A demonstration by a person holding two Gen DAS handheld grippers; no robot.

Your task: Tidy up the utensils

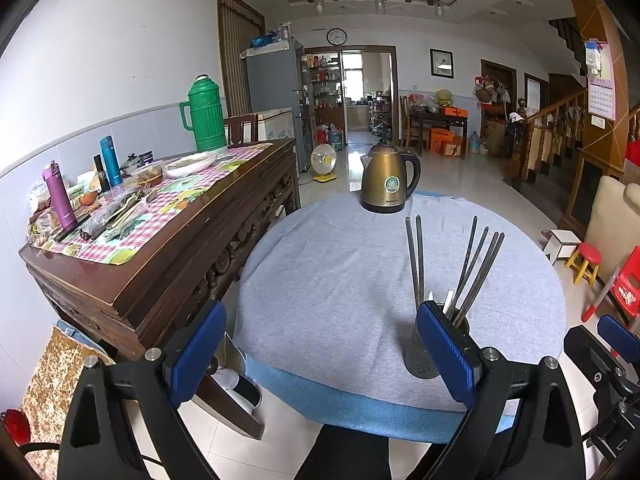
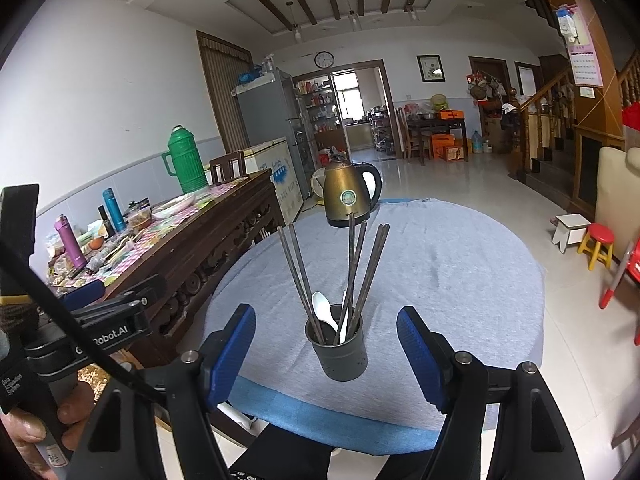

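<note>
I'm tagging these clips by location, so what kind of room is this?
Most likely a home dining and living area: a cloth-covered round table with a kettle, a fridge by the wall, and a staircase on the right.

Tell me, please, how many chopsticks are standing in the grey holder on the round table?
6, all upright in the holder: two lean left, two stand near the middle, two lean right. Shorter ones could be hidden inside.

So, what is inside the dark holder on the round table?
The holder contains several dark chopsticks leaning apart and white spoons. Their lower ends and the holder's bottom are hidden by its wall.
</note>
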